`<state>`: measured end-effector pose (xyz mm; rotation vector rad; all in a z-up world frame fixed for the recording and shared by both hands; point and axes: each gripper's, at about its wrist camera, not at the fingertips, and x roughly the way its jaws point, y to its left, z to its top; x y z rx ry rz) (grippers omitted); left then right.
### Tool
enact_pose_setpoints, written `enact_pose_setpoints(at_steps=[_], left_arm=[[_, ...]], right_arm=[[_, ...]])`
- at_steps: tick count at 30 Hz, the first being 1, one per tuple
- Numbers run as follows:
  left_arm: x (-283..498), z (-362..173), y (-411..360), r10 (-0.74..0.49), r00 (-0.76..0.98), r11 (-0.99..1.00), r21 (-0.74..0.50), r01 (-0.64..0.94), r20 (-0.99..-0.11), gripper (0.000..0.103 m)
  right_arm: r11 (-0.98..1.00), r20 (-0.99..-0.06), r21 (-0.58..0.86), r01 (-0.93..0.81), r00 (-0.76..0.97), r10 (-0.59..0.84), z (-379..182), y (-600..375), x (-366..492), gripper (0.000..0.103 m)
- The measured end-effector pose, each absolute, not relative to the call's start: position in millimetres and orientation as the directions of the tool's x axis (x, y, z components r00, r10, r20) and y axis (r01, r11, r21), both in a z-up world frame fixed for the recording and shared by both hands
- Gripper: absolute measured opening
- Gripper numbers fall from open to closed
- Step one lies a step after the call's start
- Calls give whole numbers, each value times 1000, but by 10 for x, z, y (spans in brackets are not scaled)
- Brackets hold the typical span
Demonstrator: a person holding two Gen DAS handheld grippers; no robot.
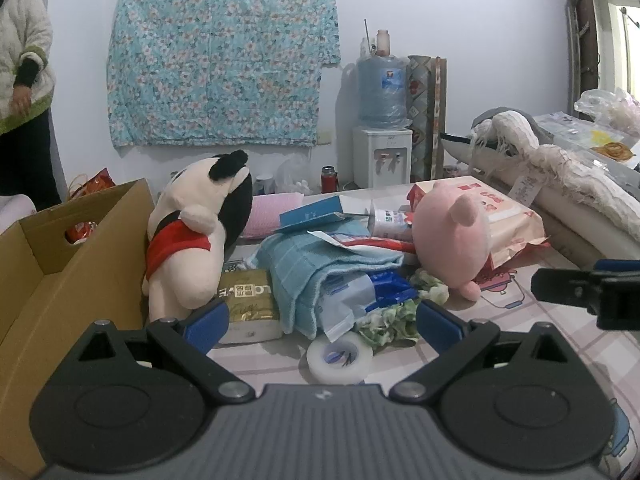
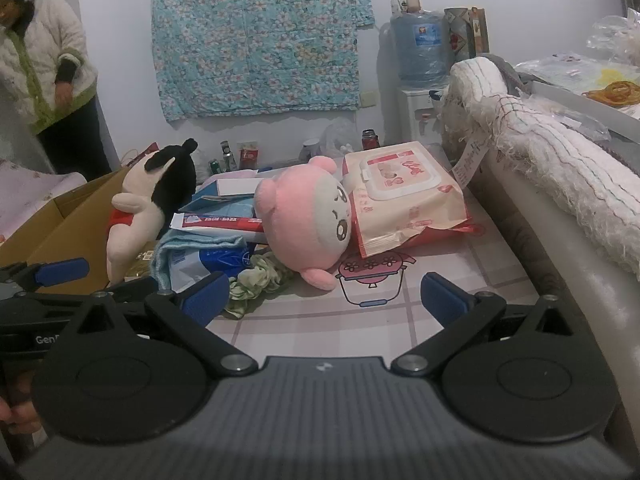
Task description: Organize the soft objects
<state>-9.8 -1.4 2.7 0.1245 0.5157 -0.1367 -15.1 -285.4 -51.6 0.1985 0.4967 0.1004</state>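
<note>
A cream and black plush dog [image 1: 192, 236] [image 2: 140, 212] in a red shirt leans against an open cardboard box [image 1: 60, 264] [image 2: 60, 224]. A pink round plush [image 1: 448, 236] [image 2: 304, 220] lies on the table against a wet-wipes pack [image 2: 404, 196] [image 1: 504, 208]. Between them sit a folded blue towel [image 1: 320, 264] [image 2: 200, 246] and a green scrunchie [image 1: 396, 316] [image 2: 256, 280]. My left gripper [image 1: 320, 320] is open just short of the towel pile. My right gripper [image 2: 324, 300] is open in front of the pink plush, holding nothing.
A tape roll [image 1: 340, 358], a gold tissue pack [image 1: 248, 304], boxes and plastic bags clutter the table middle. A white fringed blanket [image 2: 560, 152] drapes over the raised edge at right. A person [image 2: 44, 72] stands at back left. A water dispenser [image 1: 382, 120] is by the wall.
</note>
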Motion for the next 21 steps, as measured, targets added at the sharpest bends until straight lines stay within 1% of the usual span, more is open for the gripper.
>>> enact_pose_setpoints(at_steps=[21], left_arm=[[-60,-3,7,-90,858,985,85,153,-505,101]], right_arm=[[979,-464,196,-47,875,135,-508,-2846,-152,102]])
